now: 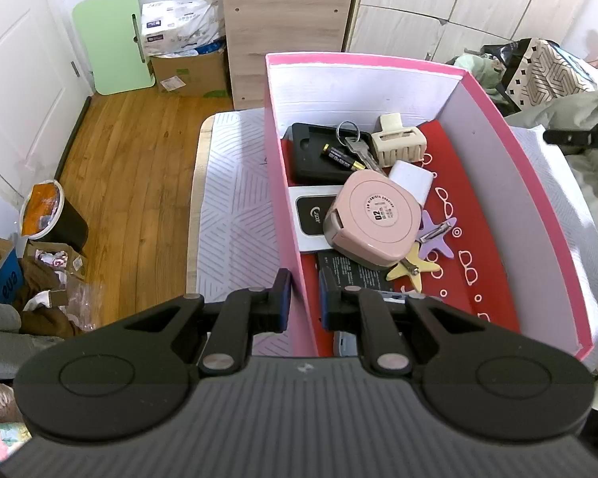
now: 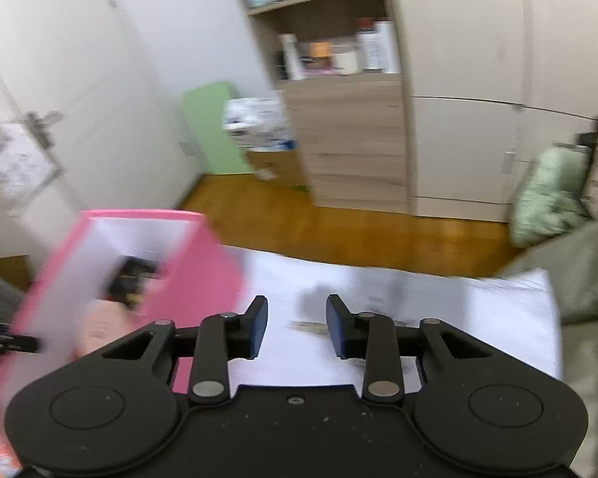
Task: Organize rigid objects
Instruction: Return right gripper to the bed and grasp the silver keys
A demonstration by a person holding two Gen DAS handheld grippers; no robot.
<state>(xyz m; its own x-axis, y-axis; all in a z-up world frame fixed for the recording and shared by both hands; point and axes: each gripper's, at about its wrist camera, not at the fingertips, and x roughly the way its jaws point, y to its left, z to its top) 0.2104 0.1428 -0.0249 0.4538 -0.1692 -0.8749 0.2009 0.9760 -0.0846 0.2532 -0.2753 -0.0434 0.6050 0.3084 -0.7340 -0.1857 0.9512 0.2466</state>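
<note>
The near left wall of the pink box is being pinched by the left claw, one pad being pressed on its outer face and the other on its inner face. The box is being rested on a white patterned bed cover. Inside it, on a red lining printed with white spectacles, a pink rounded case marked "02" is being propped on a white card with a black panel; behind it a black tray is being topped by a black and gold battery, keys on a ring and a cream hair clip. Purple and yellow star clips are lying beside the case. The right claw is being held open with nothing between its pads, over white bedding, where a flat item, too blurred to be told, is lying just ahead. Other lettering is too small to be read.
</note>
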